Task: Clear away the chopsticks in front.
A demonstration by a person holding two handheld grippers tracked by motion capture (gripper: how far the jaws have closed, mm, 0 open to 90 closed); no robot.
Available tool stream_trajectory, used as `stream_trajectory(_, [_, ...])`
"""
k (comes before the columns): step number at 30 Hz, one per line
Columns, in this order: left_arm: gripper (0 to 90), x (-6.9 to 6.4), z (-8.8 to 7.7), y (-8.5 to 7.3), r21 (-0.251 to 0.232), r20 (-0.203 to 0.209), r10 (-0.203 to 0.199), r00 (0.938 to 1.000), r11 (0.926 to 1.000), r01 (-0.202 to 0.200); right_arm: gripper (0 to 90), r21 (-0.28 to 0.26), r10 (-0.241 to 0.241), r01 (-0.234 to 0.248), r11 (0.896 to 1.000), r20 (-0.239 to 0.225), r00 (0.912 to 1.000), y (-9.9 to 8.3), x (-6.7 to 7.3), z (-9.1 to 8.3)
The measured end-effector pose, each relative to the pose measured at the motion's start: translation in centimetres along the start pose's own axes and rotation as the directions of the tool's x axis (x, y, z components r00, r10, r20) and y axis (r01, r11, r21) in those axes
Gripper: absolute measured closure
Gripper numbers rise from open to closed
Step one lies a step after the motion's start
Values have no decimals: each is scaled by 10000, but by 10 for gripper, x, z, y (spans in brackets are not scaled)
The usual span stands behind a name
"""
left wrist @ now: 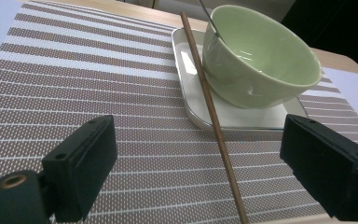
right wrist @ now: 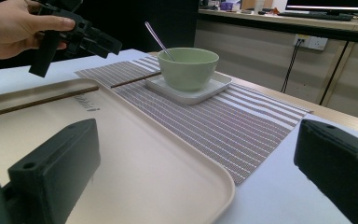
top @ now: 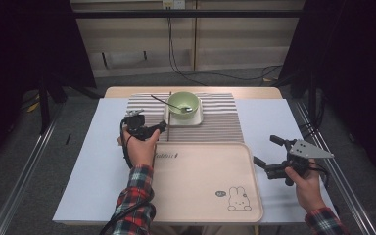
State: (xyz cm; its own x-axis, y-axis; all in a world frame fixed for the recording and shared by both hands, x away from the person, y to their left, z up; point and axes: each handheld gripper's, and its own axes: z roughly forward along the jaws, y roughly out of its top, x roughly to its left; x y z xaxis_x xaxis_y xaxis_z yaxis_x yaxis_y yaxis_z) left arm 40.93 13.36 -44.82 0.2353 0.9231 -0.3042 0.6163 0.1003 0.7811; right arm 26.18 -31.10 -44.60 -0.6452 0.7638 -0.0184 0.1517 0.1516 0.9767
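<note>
Hovering my left gripper (left wrist: 198, 175), jaws spread and empty, over the chopstick (left wrist: 212, 116) lying on the striped mat (left wrist: 74, 84) left of the bowl (left wrist: 261, 56). Closing carelessly could roll it or bump the plate (left wrist: 189, 93).

A light wooden bench (top: 264, 92) is almost wholly covered by a pale white sheet (top: 90, 166). Lying on the sheet at the far middle is a brown-and-white striped woven placemat (top: 220, 125). Touching its near edge, a large beige rectangular plastic tray (top: 200, 181) with rounded corners and a small rabbit drawing lies at the near middle, reaching the sheet's near edge.
</note>
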Motion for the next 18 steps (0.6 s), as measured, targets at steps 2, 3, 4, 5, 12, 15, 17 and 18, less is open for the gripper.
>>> stream_trajectory(2, [107, 0, 2, 0, 19, 3, -5, 10000, 10000, 5, 0, 33, -1, 1, 10000, -6, 10000, 0, 0, 0])
stream_trajectory(3, [108, 1, 5, 0, 38, -31, 91, 10000, 10000, -90, 0, 26, 20, -20, 10000, 6, 10000, 0, 0, 0])
stream_trajectory(4, [113, 1, 5, 0, 38, -31, 91, 10000, 10000, -90, 0, -11, 65, -65, 10000, -52, 10000, 0, 0, 0])
stream_trajectory(5, [119, 1, 8, 1, -6, -64, 134, 9999, 9999, -134, 0, -42, 48, -48, 10000, -52, 10000, 0, 0, 0])
stream_trajectory(12, [167, 0, 17, 2, 131, -49, 364, 9993, 9993, -363, 0, 0, 36, -36, 10000, -43, 10000, 0, 0, 0])
stream_trajectory(15, [246, -1, 21, 4, 111, -61, 494, 9988, 9987, -493, 0, 3, 3, -3, 10000, -110, 9999, 0, -1, 0])
stream_trajectory(17, [269, -2, 23, 5, 140, -60, 603, 9982, 9981, -602, 0, 1, 54, -54, 10000, -102, 9999, 0, -1, 0])
stream_trajectory(18, [304, -2, 24, 6, 181, -66, 667, 9977, 9976, -666, 0, 12, 45, -45, 10000, -108, 9999, 0, -1, 1])
